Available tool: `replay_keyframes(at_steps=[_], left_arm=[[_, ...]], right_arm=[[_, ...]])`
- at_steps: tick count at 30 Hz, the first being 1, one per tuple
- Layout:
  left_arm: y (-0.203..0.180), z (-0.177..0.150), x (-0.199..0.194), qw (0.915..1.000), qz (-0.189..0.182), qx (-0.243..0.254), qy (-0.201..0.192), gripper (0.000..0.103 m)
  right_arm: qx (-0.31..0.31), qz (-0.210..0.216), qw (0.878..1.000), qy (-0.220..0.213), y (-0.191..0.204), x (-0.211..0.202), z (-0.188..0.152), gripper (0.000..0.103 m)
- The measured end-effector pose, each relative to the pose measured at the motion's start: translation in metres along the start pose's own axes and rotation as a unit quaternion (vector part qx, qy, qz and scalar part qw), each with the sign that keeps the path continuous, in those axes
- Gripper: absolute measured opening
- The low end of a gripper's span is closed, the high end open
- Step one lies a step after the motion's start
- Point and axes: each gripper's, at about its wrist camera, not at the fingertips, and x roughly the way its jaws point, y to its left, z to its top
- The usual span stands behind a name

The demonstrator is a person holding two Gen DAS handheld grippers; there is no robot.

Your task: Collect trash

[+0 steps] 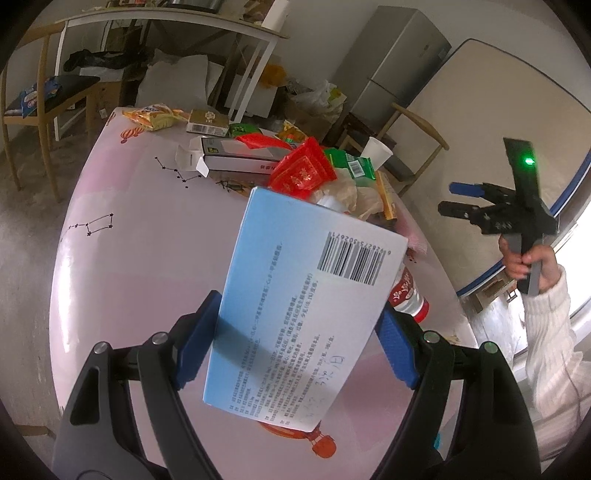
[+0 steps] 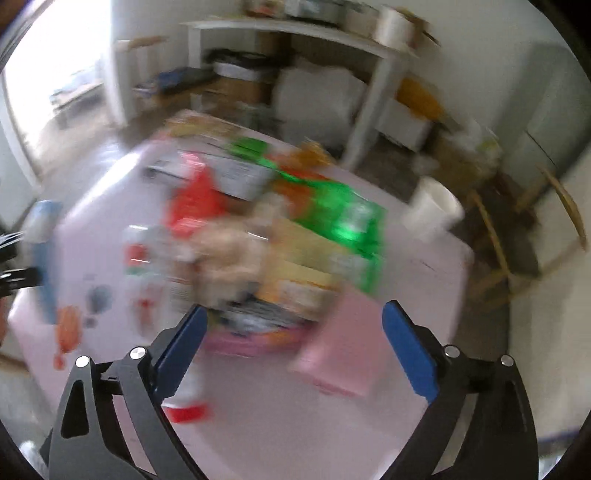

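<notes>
My left gripper (image 1: 299, 332) is shut on a light blue carton (image 1: 306, 306) with a barcode, held tilted above the pink table (image 1: 147, 258). Behind the carton lies a heap of trash: a red packet (image 1: 303, 170), a green packet (image 1: 351, 162), a crumpled bag, a red-labelled bottle (image 1: 408, 295) and a paper cup (image 1: 376, 151). My right gripper (image 1: 461, 201) is raised off the table's right side, held by a hand in a white sleeve. The right wrist view is blurred. There my right gripper (image 2: 295, 325) stands open and empty above the heap, with the green packet (image 2: 343, 218) beyond it.
A long white box (image 1: 236, 155), a small carton (image 1: 207, 122) and an orange snack bag (image 1: 155, 116) lie at the table's far end. Wooden chairs (image 1: 417, 125) flank the table. A white desk (image 1: 258, 33), a fridge (image 1: 399, 70) and floor clutter stand behind.
</notes>
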Motion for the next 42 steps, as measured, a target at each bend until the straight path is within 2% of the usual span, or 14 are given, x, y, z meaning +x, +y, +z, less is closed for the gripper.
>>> replay_keyframes(at_steps=[4, 8, 12, 14, 18, 24, 29, 32, 33, 35, 37, 40, 42], left_arm=[[0.003, 0.000, 0.010, 0.9999, -0.007, -0.009, 0.003, 0.076], [0.000, -0.001, 0.014, 0.9999, -0.008, -0.011, 0.006, 0.076], [-0.008, -0.002, 0.014, 1.0000, 0.000, 0.005, 0.008, 0.076], [-0.012, -0.002, 0.012, 0.9999, 0.003, 0.011, 0.010, 0.076], [-0.019, -0.001, 0.007, 0.9998, 0.003, 0.015, 0.010, 0.076], [-0.034, -0.002, -0.014, 0.9999, -0.005, 0.012, 0.000, 0.075], [-0.064, -0.006, -0.035, 0.9991, -0.007, 0.042, -0.007, 0.075], [-0.096, -0.014, -0.046, 0.9975, -0.026, 0.066, -0.006, 0.075], [-0.112, -0.019, -0.049, 0.9961, -0.039, 0.079, -0.006, 0.075], [-0.139, -0.029, -0.051, 0.9930, -0.065, 0.098, -0.002, 0.075], [-0.167, -0.040, -0.049, 0.9887, -0.095, 0.116, 0.007, 0.075], [-0.214, -0.062, -0.038, 0.9785, -0.141, 0.148, 0.029, 0.075], [-0.244, -0.076, -0.027, 0.9698, -0.169, 0.170, 0.047, 0.075]], right_arm=[[0.052, 0.002, 0.995, 0.082, -0.035, 0.054, -0.012, 0.094], [0.103, -0.032, 0.984, 0.142, -0.051, 0.109, -0.023, 0.094], [0.140, 0.007, 0.981, 0.134, -0.057, 0.128, -0.037, 0.094], [0.165, 0.037, 0.979, 0.115, -0.062, 0.126, -0.046, 0.085], [0.178, 0.040, 0.978, 0.104, -0.068, 0.116, -0.058, 0.079], [0.212, 0.062, 0.973, 0.074, -0.084, 0.079, -0.084, 0.079], [0.242, 0.078, 0.967, 0.019, -0.100, 0.011, -0.123, 0.079], [0.267, 0.091, 0.959, -0.021, -0.102, -0.041, -0.155, 0.080], [0.270, 0.099, 0.956, -0.047, -0.096, -0.069, -0.174, 0.080], [0.273, 0.087, 0.955, -0.077, -0.089, -0.105, -0.206, 0.080], [0.277, 0.074, 0.954, -0.092, -0.075, -0.132, -0.242, 0.081], [0.297, 0.055, 0.951, -0.070, -0.055, -0.146, -0.307, 0.081], [0.317, 0.035, 0.948, -0.017, -0.035, -0.126, -0.360, 0.081]])
